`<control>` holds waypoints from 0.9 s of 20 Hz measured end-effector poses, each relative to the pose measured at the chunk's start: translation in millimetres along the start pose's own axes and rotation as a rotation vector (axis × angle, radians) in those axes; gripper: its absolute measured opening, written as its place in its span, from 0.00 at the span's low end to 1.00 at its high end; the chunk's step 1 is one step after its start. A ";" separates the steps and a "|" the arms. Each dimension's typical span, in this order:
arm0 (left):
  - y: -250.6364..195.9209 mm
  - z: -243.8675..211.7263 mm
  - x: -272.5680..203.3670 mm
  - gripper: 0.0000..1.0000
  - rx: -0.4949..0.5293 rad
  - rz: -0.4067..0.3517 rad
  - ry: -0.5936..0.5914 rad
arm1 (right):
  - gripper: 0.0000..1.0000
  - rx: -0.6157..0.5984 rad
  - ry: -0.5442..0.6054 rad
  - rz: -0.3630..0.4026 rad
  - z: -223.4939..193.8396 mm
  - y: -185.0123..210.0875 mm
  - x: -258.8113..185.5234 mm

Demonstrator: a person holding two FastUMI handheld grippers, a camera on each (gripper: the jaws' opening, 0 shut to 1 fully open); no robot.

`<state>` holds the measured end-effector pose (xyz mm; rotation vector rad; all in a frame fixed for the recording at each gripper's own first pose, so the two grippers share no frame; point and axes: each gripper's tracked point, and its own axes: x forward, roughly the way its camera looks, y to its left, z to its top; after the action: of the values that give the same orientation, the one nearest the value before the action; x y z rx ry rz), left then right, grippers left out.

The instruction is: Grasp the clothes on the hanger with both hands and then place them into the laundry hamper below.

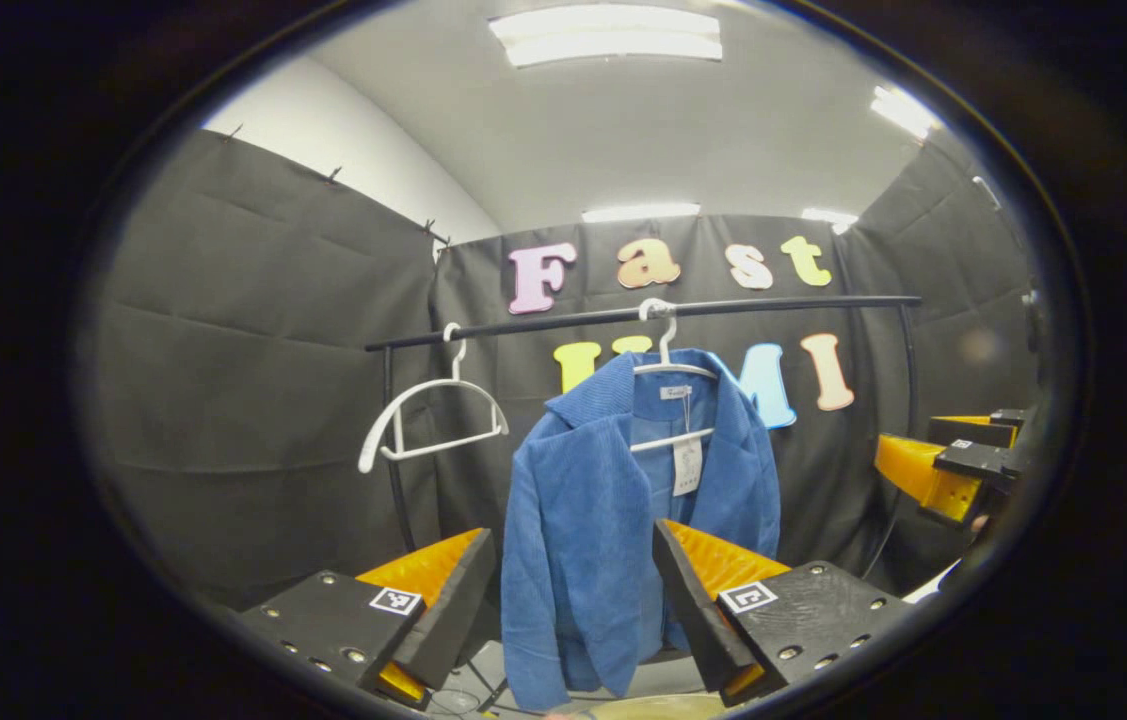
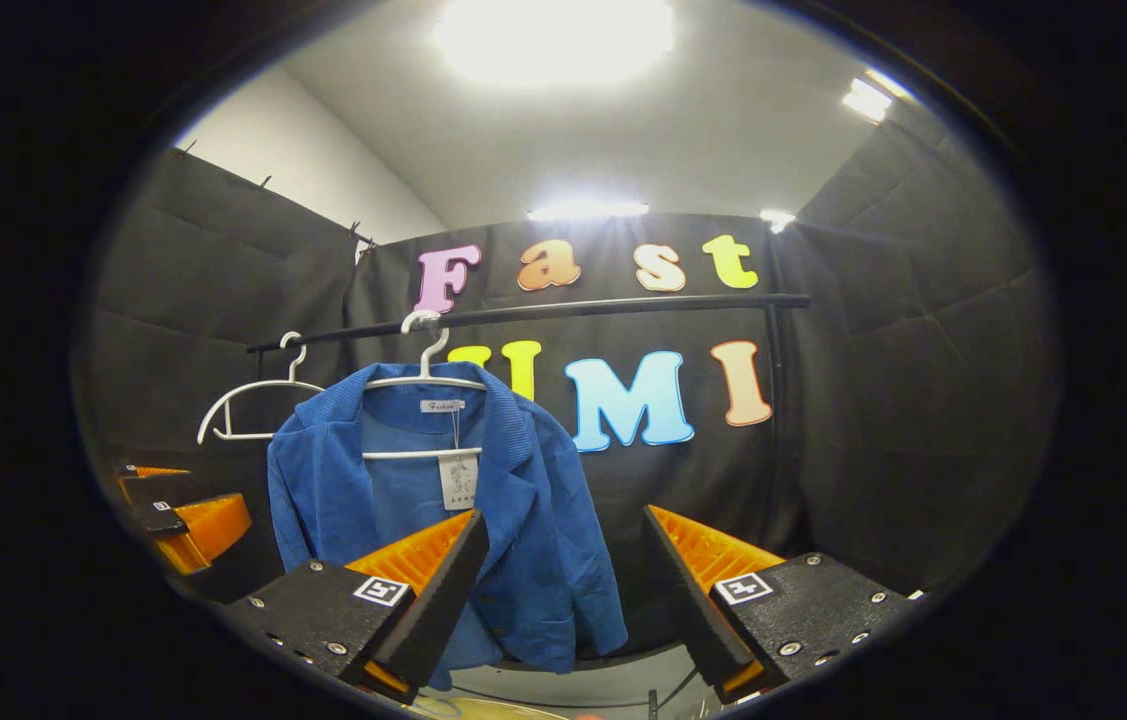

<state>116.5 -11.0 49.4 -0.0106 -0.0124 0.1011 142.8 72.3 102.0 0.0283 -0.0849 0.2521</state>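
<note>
On the black rail (image 1: 643,312) an empty white hanger (image 1: 431,410) hangs left of the blue jacket (image 1: 613,520) on its own hanger, while left tongs (image 1: 573,590) and right tongs (image 2: 563,575) both gape wide, short of the cloth.

A blue jacket (image 1: 613,520) hangs open on a white hanger (image 1: 668,375) from a black rail (image 1: 643,315). A white paper tag (image 1: 687,465) hangs inside it. It hangs straight down.
</note>
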 end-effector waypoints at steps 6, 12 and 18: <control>-16.8 -9.0 48.1 0.97 -0.018 0.035 0.039 | 0.95 0.021 0.030 0.083 -1.4 14.5 60.5; -26.8 -24.2 93.9 0.86 0.001 0.093 0.081 | 0.95 0.036 0.054 0.152 -13.9 29.3 115.1; -29.0 -44.2 130.4 0.97 0.051 0.177 0.123 | 0.95 0.046 0.089 0.250 -36.3 51.3 157.5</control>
<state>249.7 -27.1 7.0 0.0328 0.1140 0.2778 284.8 162.5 80.4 0.0525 0.0061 0.5048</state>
